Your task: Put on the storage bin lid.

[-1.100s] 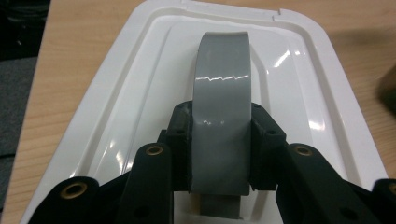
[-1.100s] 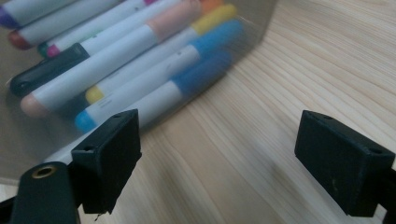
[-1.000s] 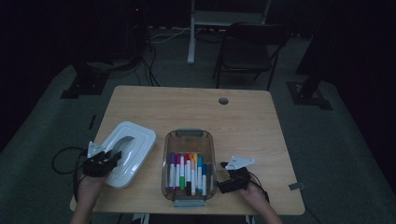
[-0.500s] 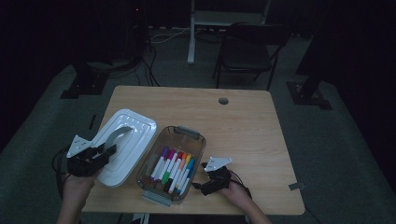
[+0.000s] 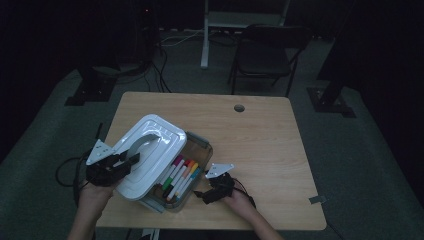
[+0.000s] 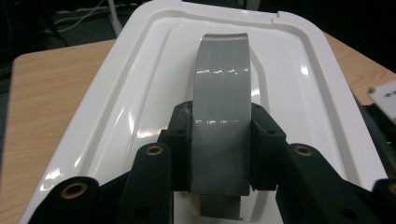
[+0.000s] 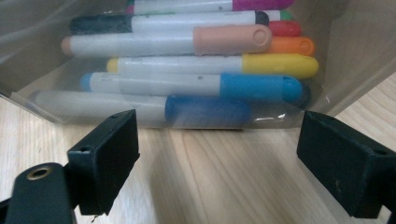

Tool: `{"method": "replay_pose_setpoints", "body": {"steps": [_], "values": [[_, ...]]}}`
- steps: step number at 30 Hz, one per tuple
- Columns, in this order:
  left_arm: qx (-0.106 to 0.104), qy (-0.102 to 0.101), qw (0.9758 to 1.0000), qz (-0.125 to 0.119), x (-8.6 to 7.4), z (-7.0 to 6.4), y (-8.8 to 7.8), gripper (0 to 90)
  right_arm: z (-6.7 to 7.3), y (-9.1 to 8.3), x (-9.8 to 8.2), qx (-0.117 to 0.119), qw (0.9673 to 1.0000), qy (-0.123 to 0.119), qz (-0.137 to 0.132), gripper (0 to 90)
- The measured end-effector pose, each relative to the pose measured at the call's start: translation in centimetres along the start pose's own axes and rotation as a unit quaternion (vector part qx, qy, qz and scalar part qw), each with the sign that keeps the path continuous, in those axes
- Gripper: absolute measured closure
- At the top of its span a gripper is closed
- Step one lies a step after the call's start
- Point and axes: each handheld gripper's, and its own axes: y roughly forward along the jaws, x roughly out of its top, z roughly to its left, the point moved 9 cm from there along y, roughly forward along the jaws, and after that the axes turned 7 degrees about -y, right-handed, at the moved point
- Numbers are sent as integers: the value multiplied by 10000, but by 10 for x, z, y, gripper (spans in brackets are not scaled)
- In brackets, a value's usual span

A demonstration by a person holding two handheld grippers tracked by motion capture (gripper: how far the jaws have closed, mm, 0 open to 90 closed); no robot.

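My left gripper (image 5: 125,162) is shut on the grey strap handle (image 6: 222,93) of a white lid (image 5: 150,150). The lid is off the table, tilted, and covers the left part of a clear plastic box (image 5: 201,145). Several coloured markers (image 5: 180,177) lie in the box. In the left gripper view the pads (image 6: 180,135) press both sides of the handle, with the lid (image 6: 299,93) spreading beyond. My right gripper (image 5: 201,193) is open just right of the box, low over the table. In the right gripper view its jaws (image 7: 217,154) frame the box wall (image 7: 345,56) and the markers (image 7: 187,84) without touching.
The wooden table (image 5: 260,135) has a cable hole (image 5: 239,108) near its far edge. A folding chair (image 5: 265,55) and stand legs are on the dark floor beyond. Cables trail from both grippers.
The lid has risen and moved right, from beside the box to over its left part. The box has turned and slid left. The right gripper followed it leftwards.
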Motion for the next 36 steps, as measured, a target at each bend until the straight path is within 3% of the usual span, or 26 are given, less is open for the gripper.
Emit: {"method": "replay_pose_setpoints", "body": {"steps": [9,14,22,27,29,36], "values": [[-108,19,9998,150,-2,-13,17,680,4,18,16,-61,9999,121,12,125],[-136,14,9996,266,-5,-21,27,681,5,16,22,-129,9999,-26,-82,126],[-159,-9,9990,416,-13,-33,44,680,-9,-6,8,-347,9993,100,-138,127],[41,46,9988,491,-19,-33,52,680,-15,-16,-3,-417,9988,205,-130,127],[-3,-58,9989,461,-19,-33,53,680,-17,-18,-7,-429,9986,284,-141,127],[-31,-132,9988,461,-24,-40,50,679,-19,-19,-11,-409,9986,329,-111,126]]}}
